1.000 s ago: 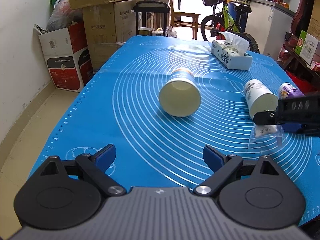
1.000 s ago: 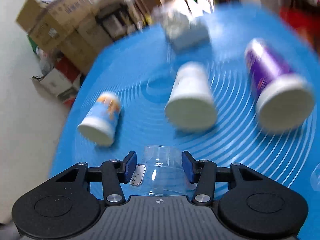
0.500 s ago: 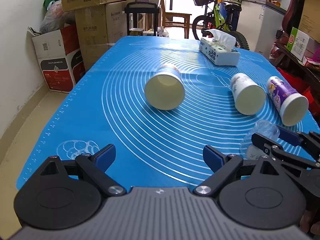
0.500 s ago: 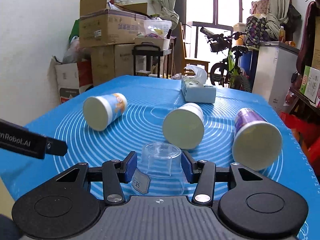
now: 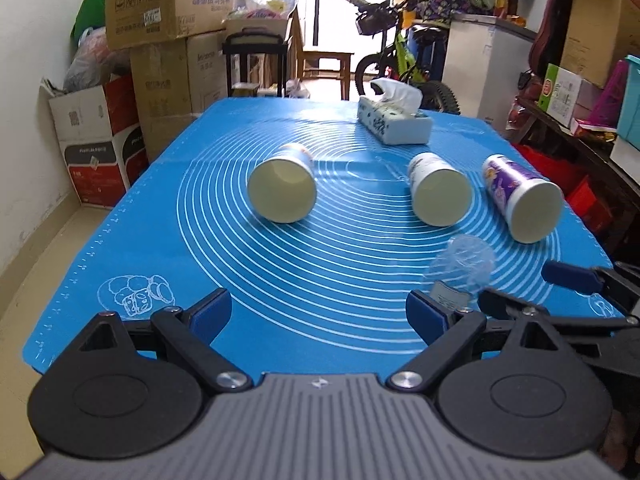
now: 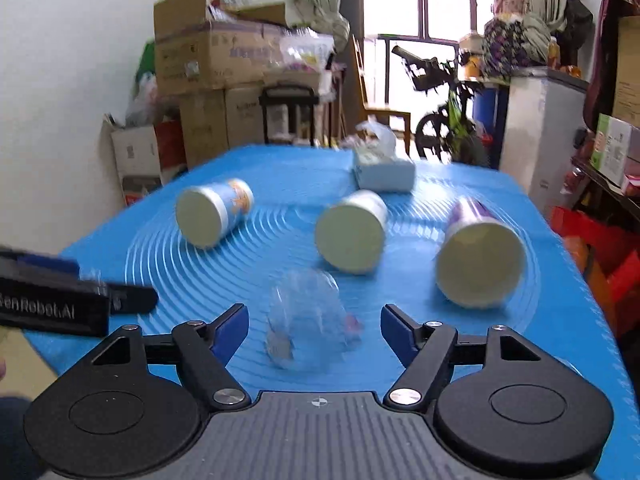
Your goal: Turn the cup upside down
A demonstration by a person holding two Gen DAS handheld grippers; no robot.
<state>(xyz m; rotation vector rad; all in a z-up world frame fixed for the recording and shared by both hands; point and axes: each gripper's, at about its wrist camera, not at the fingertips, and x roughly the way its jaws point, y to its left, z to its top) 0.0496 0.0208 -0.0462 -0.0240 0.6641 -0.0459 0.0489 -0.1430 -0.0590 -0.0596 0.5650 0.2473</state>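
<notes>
A clear plastic cup (image 6: 306, 318) with a small label stands upside down on the blue mat (image 6: 400, 360), blurred, between the spread fingers of my right gripper (image 6: 314, 330), which is open and not touching it. In the left wrist view the same cup (image 5: 464, 266) sits at the right, with a right gripper finger (image 5: 570, 276) beside it. My left gripper (image 5: 318, 312) is open and empty over the mat's near edge.
Three paper cups lie on their sides on the mat: a blue-and-orange one (image 5: 282, 190), a white one (image 5: 438, 188) and a purple one (image 5: 524, 202). A tissue box (image 5: 394, 122) stands farther back. Cardboard boxes (image 5: 160, 4) line the left wall.
My right gripper has opened and let go of the clear cup, which now stands on the mat. Both grippers have drawn back a little.
</notes>
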